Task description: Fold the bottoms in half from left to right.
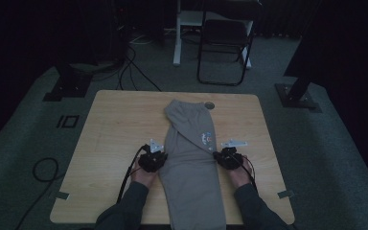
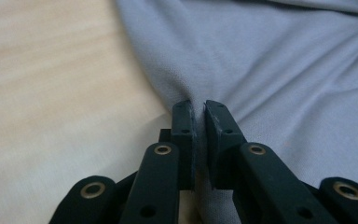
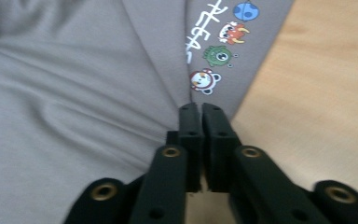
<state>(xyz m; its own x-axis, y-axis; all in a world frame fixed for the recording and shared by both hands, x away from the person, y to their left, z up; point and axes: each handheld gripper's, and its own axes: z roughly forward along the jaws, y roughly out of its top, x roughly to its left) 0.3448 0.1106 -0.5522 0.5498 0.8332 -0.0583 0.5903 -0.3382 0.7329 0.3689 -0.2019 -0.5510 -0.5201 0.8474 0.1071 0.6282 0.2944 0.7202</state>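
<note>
Grey cotton trousers (image 1: pixel 190 158) on a light wooden table (image 1: pixel 115 124), both edges pinched by left gripper (image 1: pixel 154 160) and right gripper (image 1: pixel 226 158); black folding chair (image 1: pixel 223 43) beyond, on grey carpet (image 1: pixel 28 129)

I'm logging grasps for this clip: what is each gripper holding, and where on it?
Both grip the grey trousers: left gripper pinches one side edge, right gripper the opposite edge, beside the cartoon print.

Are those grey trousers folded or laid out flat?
Folded: the trousers lie lengthwise as one narrow strip on the table, one leg over the other.
</note>
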